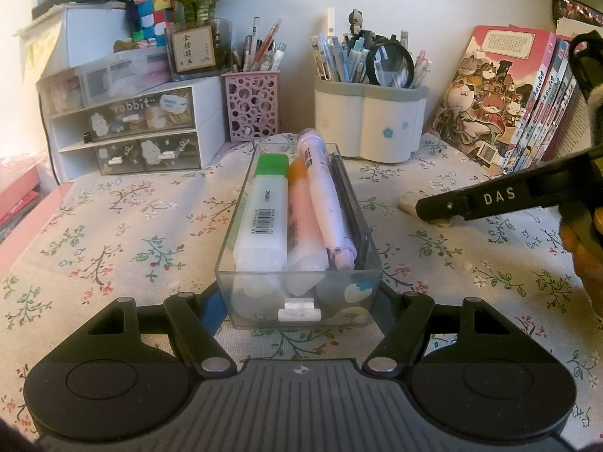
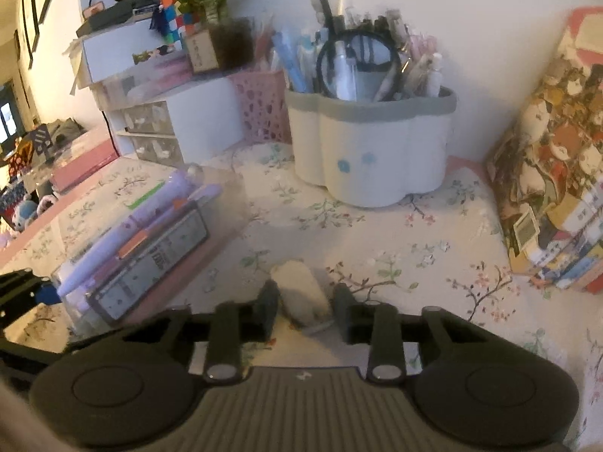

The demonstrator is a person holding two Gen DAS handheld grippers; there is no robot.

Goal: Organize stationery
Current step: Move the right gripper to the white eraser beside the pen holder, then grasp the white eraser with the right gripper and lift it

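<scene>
A clear plastic drawer box (image 1: 297, 297) lies on the floral tablecloth, held between the fingers of my left gripper (image 1: 299, 301), which is shut on its near end. It holds a green-capped highlighter (image 1: 262, 211), an orange one (image 1: 299, 218), a lilac pen (image 1: 326, 196) and a dark flat case. The box also shows in the right wrist view (image 2: 150, 237). My right gripper (image 2: 303, 310) is open, with its fingers on either side of a worn white eraser (image 2: 299, 295) on the cloth. That eraser shows under the right gripper's finger (image 1: 444, 207) in the left wrist view.
A white and grey pen holder (image 1: 371, 120) full of pens and a magnifier stands at the back. A pink perforated pen cup (image 1: 252, 107) and a small drawer unit (image 1: 132, 132) stand back left. Books (image 1: 505, 101) lean at the right.
</scene>
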